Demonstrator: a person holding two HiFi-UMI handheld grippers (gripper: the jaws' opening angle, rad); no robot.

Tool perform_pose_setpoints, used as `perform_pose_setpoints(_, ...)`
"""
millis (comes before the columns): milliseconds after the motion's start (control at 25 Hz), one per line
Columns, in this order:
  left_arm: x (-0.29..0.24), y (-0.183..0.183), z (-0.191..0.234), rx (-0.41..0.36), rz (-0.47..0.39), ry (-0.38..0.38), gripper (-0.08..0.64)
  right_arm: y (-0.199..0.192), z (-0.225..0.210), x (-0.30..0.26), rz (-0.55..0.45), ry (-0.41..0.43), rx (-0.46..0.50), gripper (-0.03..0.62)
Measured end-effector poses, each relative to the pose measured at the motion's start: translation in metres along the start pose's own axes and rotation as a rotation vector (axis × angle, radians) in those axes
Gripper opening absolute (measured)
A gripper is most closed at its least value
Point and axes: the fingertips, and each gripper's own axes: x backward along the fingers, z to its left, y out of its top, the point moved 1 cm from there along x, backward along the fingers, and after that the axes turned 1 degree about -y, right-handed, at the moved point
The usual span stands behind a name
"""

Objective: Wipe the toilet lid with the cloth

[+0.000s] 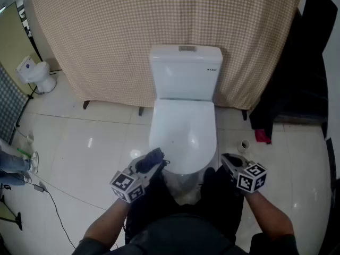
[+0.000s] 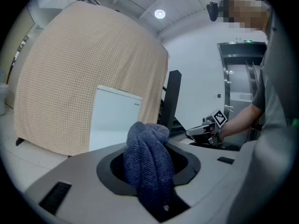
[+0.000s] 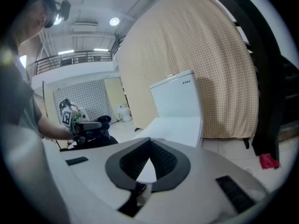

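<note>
Over the front edge of the closed toilet lid point(image 1: 183, 129) both grippers hung level, neither touching it. Left gripper point(image 1: 158, 160) sat just left of the lid's front curve, with its jaws clamped on the cloth point(image 1: 148, 162). In the left gripper view the cloth point(image 2: 149, 164) was dark blue terry, bunched into a thick fold that stood up between the jaws and filled the gap. Right gripper point(image 1: 229, 160) was off the lid's right front corner. In its own view its jaws met at the tips with nothing between them, so it was empty. The lid showed white behind them. The tank point(image 1: 185, 70) stood behind the lid against a checked curtain point(image 1: 106, 31).

Wiping looked not yet begun, since the cloth was in the air, near the lid but apart from it.

Handling, as a judgement: the cloth looked soft, light and floppy. It would squash flat under pressure and drag on the glossy lid, not slide freely. The bunched grip seemed secure, but the wad needed to stick out past the jaw tips, so fabric and not the jaws met the lid. The lid looked hard, smooth and probably slippery, so moderate downward pressure should be enough.
</note>
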Motion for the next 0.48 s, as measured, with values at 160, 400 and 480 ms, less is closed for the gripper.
perform_pose_setpoints(160,0.001,0.015,-0.011,0.006,-0.024,-0.007,0.132,0.019,0.010,0.003,-0.042,0.018,-0.017,0.005)
perform_pose_setpoints(400,0.006,0.042,-0.017,-0.027,-0.077,0.003,0.132,0.068,0.036,0.010,-0.108,0.058,0.020,0.005)
perform_pose_setpoints(480,0.006,0.049,-0.017,-0.024,-0.091,0.011,0.132,0.079,0.044,0.012,-0.122,0.072,0.057,0.005)
